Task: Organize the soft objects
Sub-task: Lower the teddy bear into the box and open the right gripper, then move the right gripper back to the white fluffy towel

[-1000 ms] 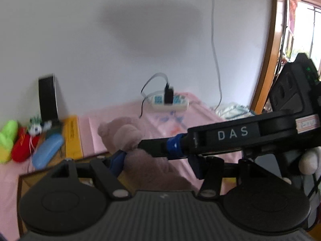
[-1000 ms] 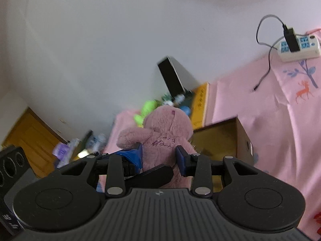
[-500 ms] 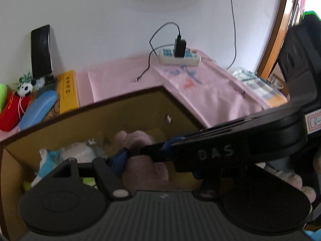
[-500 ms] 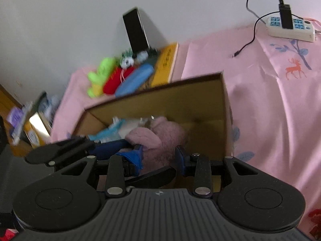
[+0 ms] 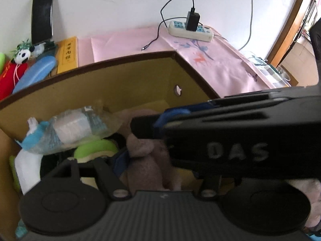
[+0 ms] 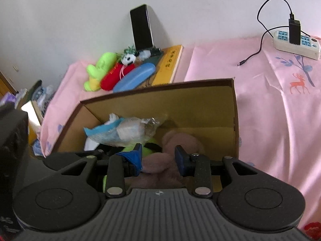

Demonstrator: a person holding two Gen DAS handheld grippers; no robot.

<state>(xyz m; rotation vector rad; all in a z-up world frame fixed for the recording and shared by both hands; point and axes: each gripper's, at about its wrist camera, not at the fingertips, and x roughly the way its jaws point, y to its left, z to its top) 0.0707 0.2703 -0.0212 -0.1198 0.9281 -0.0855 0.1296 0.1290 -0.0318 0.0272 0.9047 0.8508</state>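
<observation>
Right wrist view shows your right tongs (image 6: 158, 156) spread, their blue pads on either side of the fuzzy mauve plush bear (image 6: 180, 140) lying inside the cardboard box (image 6: 200, 100). Your left tongs (image 5: 144, 154) reach into the same box against the bear; the right tool's black body hides one finger, so you cannot tell their state. Inside the box a crinkly clear plastic packet (image 6: 124, 130) lies beside the bear. Behind the box sit a green plush (image 6: 100, 66) and a smooth blue case (image 6: 134, 78).

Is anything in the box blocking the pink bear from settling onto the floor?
Partly. The pink bear is already inside the cardboard box; a green plush and a plastic-wrapped bundle crowd its left, while bare floor shows on its right.
</observation>
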